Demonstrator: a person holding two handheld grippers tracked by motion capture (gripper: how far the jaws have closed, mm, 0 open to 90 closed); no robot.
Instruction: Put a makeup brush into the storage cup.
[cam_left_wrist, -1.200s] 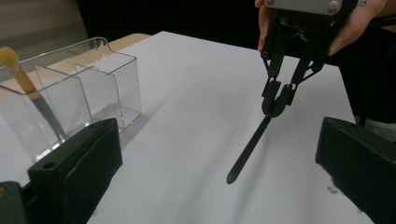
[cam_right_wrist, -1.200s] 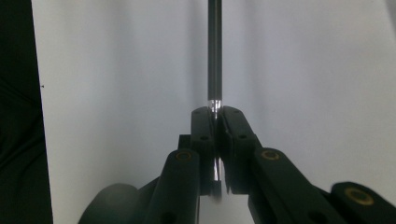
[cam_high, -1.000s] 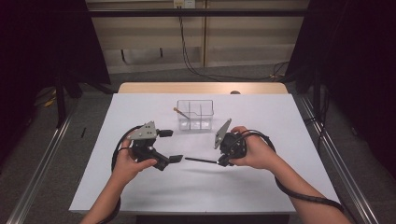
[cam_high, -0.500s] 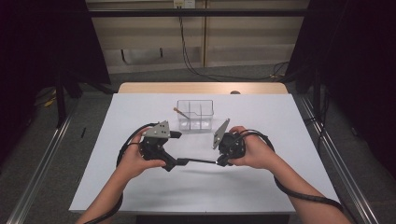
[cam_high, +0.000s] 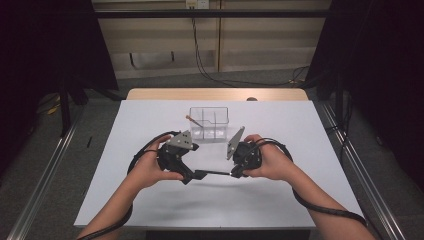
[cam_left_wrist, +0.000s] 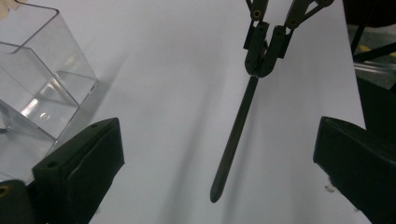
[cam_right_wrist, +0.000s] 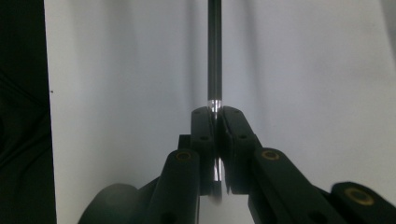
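The right gripper (cam_right_wrist: 215, 121) has its jaws clamped on one end of a thin dark pen (cam_left_wrist: 233, 135), which it holds level just above the white table (cam_high: 280, 125). The left gripper (cam_left_wrist: 219, 154) has its jaws wide apart (the pen's free tip lies between them, untouched). A clear divided box (cam_high: 209, 122) stands just behind.

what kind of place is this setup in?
Probably a lab recording station, not a home or shop. A table under a white sheet stands between dark curtains, metal rails run along the floor, and loose cables hang against the back wall.
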